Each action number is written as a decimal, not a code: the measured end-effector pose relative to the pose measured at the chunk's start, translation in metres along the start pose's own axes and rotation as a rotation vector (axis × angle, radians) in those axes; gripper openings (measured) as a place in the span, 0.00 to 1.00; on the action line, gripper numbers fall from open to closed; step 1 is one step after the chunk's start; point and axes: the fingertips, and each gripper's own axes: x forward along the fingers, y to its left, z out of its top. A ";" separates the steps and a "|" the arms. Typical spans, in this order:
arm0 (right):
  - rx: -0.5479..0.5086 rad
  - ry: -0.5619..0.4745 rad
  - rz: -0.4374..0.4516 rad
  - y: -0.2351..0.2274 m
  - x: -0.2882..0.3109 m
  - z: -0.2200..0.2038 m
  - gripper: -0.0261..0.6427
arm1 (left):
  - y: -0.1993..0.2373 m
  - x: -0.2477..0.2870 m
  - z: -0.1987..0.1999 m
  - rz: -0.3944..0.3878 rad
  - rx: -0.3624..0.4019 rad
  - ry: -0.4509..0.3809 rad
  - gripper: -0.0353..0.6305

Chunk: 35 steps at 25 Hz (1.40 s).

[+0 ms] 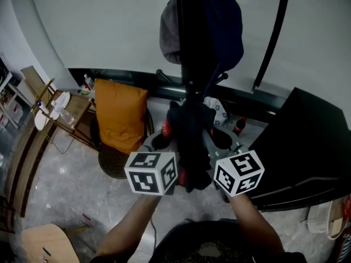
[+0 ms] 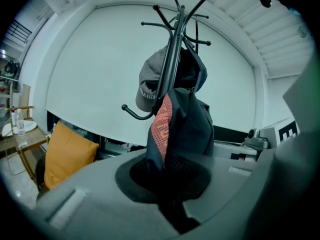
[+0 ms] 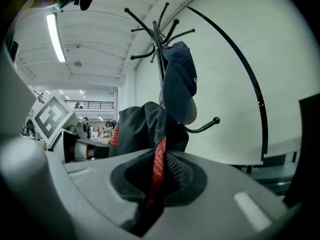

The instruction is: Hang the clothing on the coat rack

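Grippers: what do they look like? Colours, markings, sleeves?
Both are alike. The left gripper and right gripper each have a matte grey moulded claw with a dark rounded recess at the middle and pale rectangular insets on the faces. The left cube and right cube are white with black square markers. The forearms are bare, with no sleeves in view.

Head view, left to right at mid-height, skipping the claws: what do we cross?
wooden side table → orange cushion → dark garment → black boxy furniture
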 end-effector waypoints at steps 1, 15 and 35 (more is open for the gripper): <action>0.000 0.003 0.000 0.000 0.001 -0.001 0.09 | 0.000 0.001 0.000 -0.001 0.002 0.001 0.09; 0.008 0.023 -0.015 -0.004 0.011 -0.010 0.09 | 0.007 0.018 -0.006 -0.013 0.001 0.022 0.09; -0.002 0.073 0.006 -0.007 0.030 -0.029 0.09 | 0.023 0.034 -0.018 0.005 -0.024 0.050 0.09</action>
